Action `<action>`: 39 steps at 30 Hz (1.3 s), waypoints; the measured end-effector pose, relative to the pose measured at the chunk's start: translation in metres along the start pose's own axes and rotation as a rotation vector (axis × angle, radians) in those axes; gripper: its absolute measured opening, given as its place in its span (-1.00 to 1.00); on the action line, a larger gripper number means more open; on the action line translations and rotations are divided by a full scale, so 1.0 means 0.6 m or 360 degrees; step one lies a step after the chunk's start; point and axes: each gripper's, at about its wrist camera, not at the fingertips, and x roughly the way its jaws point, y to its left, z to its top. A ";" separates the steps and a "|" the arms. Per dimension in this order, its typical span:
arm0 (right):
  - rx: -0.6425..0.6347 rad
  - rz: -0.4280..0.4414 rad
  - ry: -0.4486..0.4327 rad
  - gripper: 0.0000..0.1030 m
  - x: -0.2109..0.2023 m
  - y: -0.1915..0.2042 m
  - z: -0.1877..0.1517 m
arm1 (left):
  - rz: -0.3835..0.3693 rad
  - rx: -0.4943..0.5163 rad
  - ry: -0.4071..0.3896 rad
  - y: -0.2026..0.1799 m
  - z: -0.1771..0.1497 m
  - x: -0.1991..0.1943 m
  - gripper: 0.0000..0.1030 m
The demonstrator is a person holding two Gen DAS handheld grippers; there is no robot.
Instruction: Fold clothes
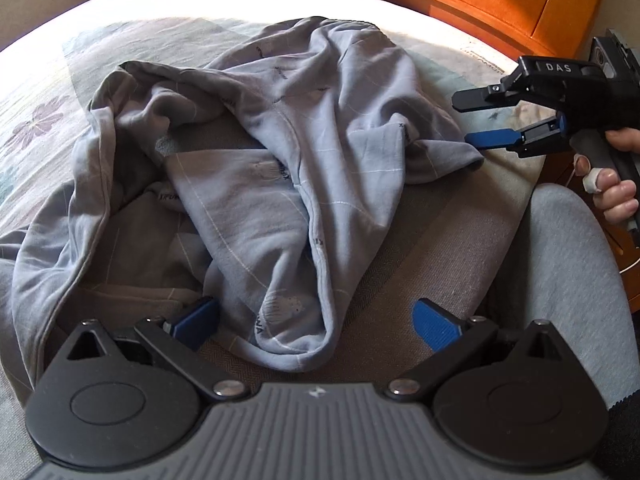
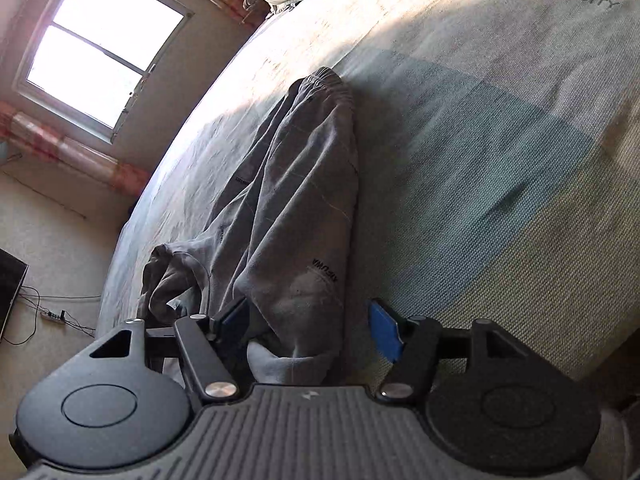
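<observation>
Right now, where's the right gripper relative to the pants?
Left wrist view: right gripper hangs open at the far right edge, fingertips just off the pants' right cuff, above the bed.

The left tongs (image 1: 316,320) pointed steeply downward with their blue-padded jaws spread wide, nothing pressed between the pads. The right tongs (image 1: 466,120), seen side-on from the left wrist camera, stood parted as well, one black finger above one blue, tips free. A hand (image 1: 614,180) gripped their handle from below, fingers curled around it, one finger wearing a pale band
</observation>
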 end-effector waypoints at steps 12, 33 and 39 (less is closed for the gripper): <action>-0.0114 0.0177 0.0108 0.42 0.062 0.063 0.017 | 0.0161 0.0082 -0.0024 -0.007 0.000 -0.034 0.99; -0.0159 0.0273 0.0070 0.50 0.019 0.070 0.054 | 0.0097 0.0054 -0.0160 -0.004 0.018 -0.048 0.99; 0.0001 0.0094 0.0061 0.51 -0.018 -0.017 0.012 | 0.0111 0.0187 -0.0195 -0.034 0.081 -0.008 0.99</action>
